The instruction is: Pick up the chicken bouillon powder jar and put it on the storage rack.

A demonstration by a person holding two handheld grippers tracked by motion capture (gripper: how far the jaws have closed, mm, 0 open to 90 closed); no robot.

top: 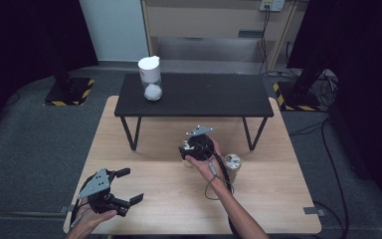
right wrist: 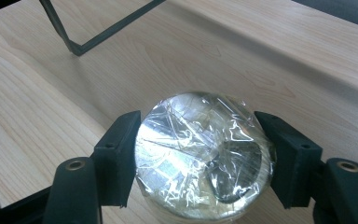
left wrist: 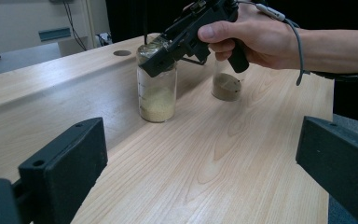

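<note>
The right gripper (right wrist: 200, 158) is clamped on the film-covered top of the jar of pale grains (left wrist: 157, 88), which stands upright near the middle of the wooden table (top: 278, 199), so the grasp looks made but the jar is not yet lifted. The left gripper (top: 124, 186) rests near the front left corner, jaws apart and empty. Moving the jar is probably what is left; a second jar (left wrist: 227, 86) of brown powder stands just beside it, untouched.

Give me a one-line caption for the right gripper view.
Right gripper shut from above on the film-covered top of a glass jar standing on the light wooden table.
</note>
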